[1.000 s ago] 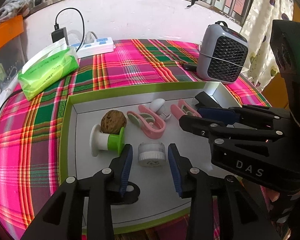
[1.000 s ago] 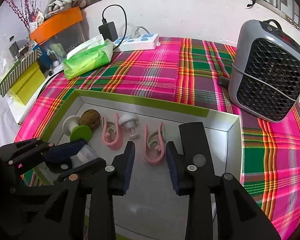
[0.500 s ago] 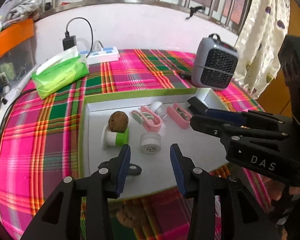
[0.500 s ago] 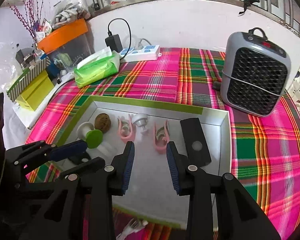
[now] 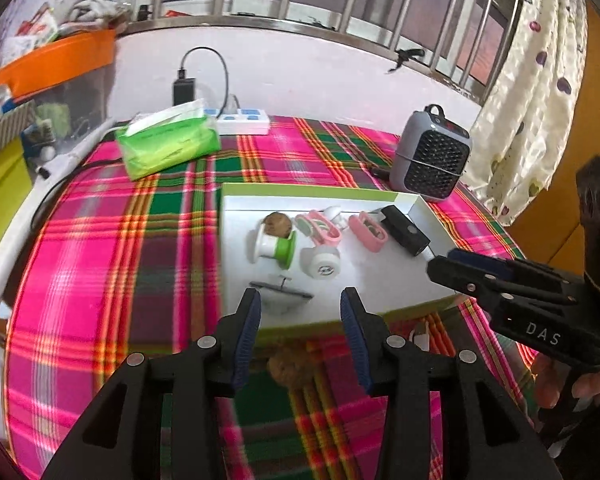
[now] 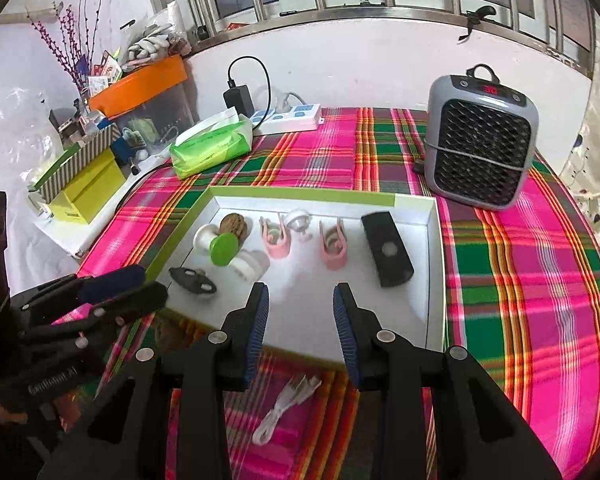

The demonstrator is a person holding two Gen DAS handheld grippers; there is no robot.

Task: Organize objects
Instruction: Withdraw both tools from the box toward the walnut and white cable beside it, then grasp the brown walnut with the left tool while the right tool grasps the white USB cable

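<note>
both grippers' jaws gape, holding nothing, above the shallow white tray (image 6: 436, 264) holding 2 pink clips (image 6: 334, 246).

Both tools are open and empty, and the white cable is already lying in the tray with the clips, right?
Not quite. The white cable lies on the plaid cloth in front of the tray, outside it, as the right wrist view shows. Both the left tool and the right tool are open and empty.

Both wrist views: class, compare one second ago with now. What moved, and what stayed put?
Both grippers, left and right, drew back from over the tray, open and empty throughout. A cable and a second walnut have come into view. The tray's contents stayed put.
</note>
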